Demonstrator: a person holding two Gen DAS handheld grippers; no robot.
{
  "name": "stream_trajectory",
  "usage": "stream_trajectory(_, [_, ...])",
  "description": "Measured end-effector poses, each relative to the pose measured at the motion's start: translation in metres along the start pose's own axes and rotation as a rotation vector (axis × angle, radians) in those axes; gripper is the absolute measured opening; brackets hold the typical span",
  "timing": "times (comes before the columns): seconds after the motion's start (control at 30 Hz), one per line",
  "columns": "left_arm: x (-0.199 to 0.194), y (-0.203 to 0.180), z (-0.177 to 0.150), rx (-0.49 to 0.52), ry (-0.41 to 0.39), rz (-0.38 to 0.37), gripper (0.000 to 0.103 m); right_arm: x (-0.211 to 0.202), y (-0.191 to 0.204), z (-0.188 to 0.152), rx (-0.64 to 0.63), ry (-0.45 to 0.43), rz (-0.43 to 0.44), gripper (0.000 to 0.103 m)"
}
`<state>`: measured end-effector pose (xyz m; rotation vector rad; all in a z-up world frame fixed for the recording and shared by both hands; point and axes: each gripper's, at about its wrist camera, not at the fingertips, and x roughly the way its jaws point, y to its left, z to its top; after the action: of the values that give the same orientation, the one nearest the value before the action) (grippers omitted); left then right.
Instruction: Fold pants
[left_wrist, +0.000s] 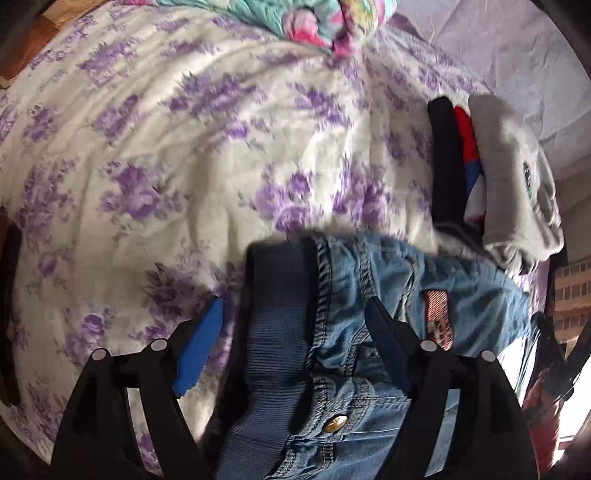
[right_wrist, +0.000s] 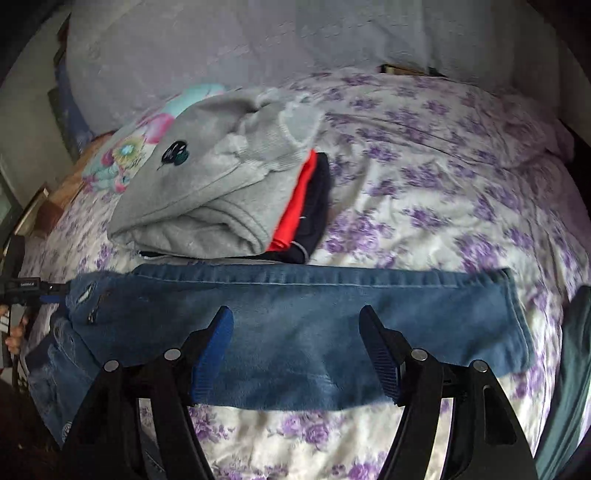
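Blue jeans (right_wrist: 295, 332) lie as a long strip across the floral bedspread (right_wrist: 443, 206), waist at the left and hem at the right. My right gripper (right_wrist: 295, 310) hovers open over the middle of the legs, pads clear of the denim. In the left wrist view the waist end (left_wrist: 369, 314) shows its dark ribbed waistband (left_wrist: 277, 332) and a brass button (left_wrist: 335, 422). My left gripper (left_wrist: 295, 301) stands open with the waistband between its fingers, pads not pressing. The left gripper (right_wrist: 26, 288) also shows at the far left of the right wrist view, held by a hand.
A stack of folded clothes (right_wrist: 207, 192), grey sweatshirt over red and black pieces, sits just behind the jeans; it is also in the left wrist view (left_wrist: 509, 166). A pastel patterned garment (left_wrist: 325, 18) lies beyond. Pillows (right_wrist: 258, 48) line the headboard. A dark green cloth (right_wrist: 572, 369) hangs at the right edge.
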<state>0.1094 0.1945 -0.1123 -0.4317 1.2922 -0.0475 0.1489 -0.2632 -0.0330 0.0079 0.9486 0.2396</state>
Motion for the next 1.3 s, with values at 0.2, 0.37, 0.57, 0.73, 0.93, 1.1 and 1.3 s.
stream_trajectory(0.2, [0.004, -0.024, -0.004, 0.102, -0.109, 0.102, 0.051, 0.046, 0.024, 0.020, -0.217, 0.078, 0.053, 0.071])
stream_trajectory(0.37, [-0.022, -0.013, -0.013, 0.103, -0.178, 0.039, 0.026, 0.079, 0.024, 0.031, -0.319, 0.153, 0.094, 0.071])
stream_trajectory(0.57, [-0.051, 0.000, -0.026, 0.063, -0.224, -0.009, 0.007, 0.111, 0.034, 0.045, -0.483, 0.208, 0.162, 0.072])
stream_trajectory(0.73, [-0.039, 0.008, -0.019, -0.048, -0.199, -0.005, 0.008, 0.127, 0.024, 0.038, -0.510, 0.239, 0.243, 0.072])
stream_trajectory(0.93, [-0.035, 0.009, -0.012, -0.049, -0.175, 0.050, 0.030, 0.119, 0.016, 0.032, -0.515, 0.257, 0.254, 0.019])
stream_trajectory(1.1, [-0.036, 0.002, 0.001, -0.055, -0.171, 0.036, 0.042, 0.100, 0.022, 0.031, -0.547, 0.200, 0.196, 0.008])
stream_trajectory(1.3, [-0.037, 0.001, 0.012, -0.065, -0.179, 0.067, 0.073, 0.064, 0.018, 0.015, -0.481, 0.129, 0.173, 0.006])
